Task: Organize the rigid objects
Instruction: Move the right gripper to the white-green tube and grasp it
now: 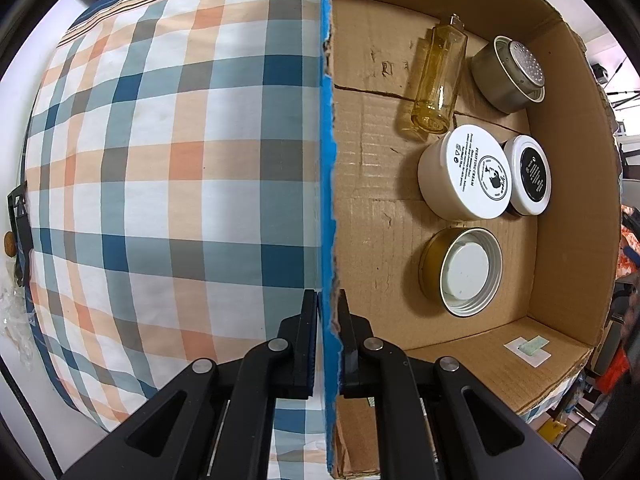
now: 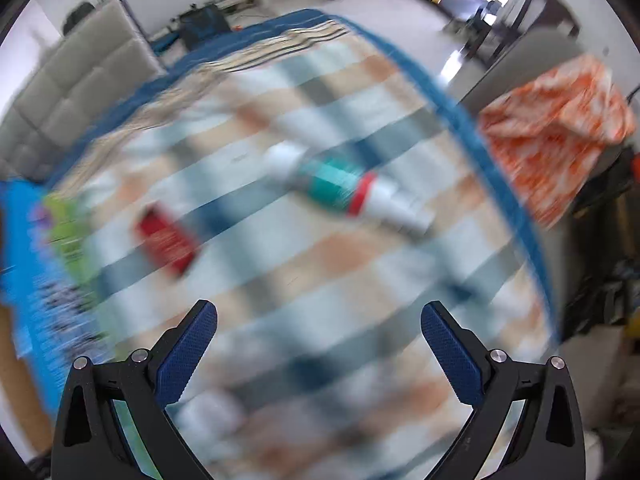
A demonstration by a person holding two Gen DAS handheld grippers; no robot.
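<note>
My left gripper [image 1: 329,312] is shut on the blue-taped wall [image 1: 328,184] of a cardboard box [image 1: 376,128]. Inside the box lie a yellow glass bottle [image 1: 438,80], a metal shaker tin [image 1: 510,76], a white cream jar [image 1: 466,172], a black-lidded jar [image 1: 528,176] and a gold tin with a white lid [image 1: 464,272]. My right gripper [image 2: 318,336] is open and empty above the plaid bedsheet [image 2: 320,272]. Ahead of it, blurred, lie a white and teal bottle with a red band [image 2: 344,188] and a red box [image 2: 166,242].
The box stands on a bed with a plaid sheet [image 1: 160,160]. In the right wrist view a blue and green packet [image 2: 44,260] lies at the left, an orange patterned cloth [image 2: 556,128] hangs at the right, and a grey headboard [image 2: 76,84] stands behind.
</note>
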